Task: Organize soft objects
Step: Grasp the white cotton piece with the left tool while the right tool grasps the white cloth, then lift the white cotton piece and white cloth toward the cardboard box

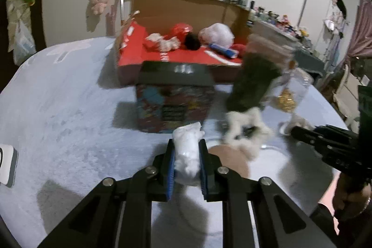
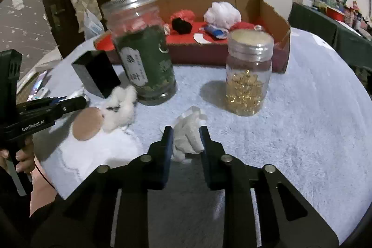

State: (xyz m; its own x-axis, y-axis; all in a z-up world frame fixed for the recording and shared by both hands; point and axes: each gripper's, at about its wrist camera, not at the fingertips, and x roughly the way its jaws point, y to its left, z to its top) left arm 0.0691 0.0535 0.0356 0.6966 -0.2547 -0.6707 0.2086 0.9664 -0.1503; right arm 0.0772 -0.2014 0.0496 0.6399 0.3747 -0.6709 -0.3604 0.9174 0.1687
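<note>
A pale blue fleecy cloth (image 2: 302, 108) covers the round table and fills most of both views; its near edge is hidden behind the gripper frames. At the back stands an open cardboard box (image 2: 274, 15) with a red floor, its far corners cut off by the raised flaps. Inside lie a white puffy bundle (image 2: 222, 11), a red one (image 2: 183, 14) and a black one (image 2: 181, 26), plus a blue-and-white item too blurred to name.

In front of the box, the green-labelled jar (image 2: 144, 62) with a metal lid is smeared by motion in the left wrist view, so its label cannot be read there. The smaller clear jar (image 2: 248, 76) holds gold bits, hard to make out. A dark box (image 2: 95, 76) stands left of the green jar; in the left wrist view its printed side is blurred.

A white fluffy toy (image 2: 121, 106) with dark markings lies beside a tan disc (image 2: 87, 123) resting on something white, whose shape is unclear.

The left gripper (image 1: 187, 155) is clamped on a white crumpled plastic wad (image 1: 187, 152), pads pressing both its sides, just above the cloth. The right gripper (image 2: 186, 138) pinches a white gauze-like wad (image 2: 189, 134) lying on the cloth in front of the jars. A hand (image 2: 22, 155) on the left gripper's handle is partly cut off at the frame edge
</note>
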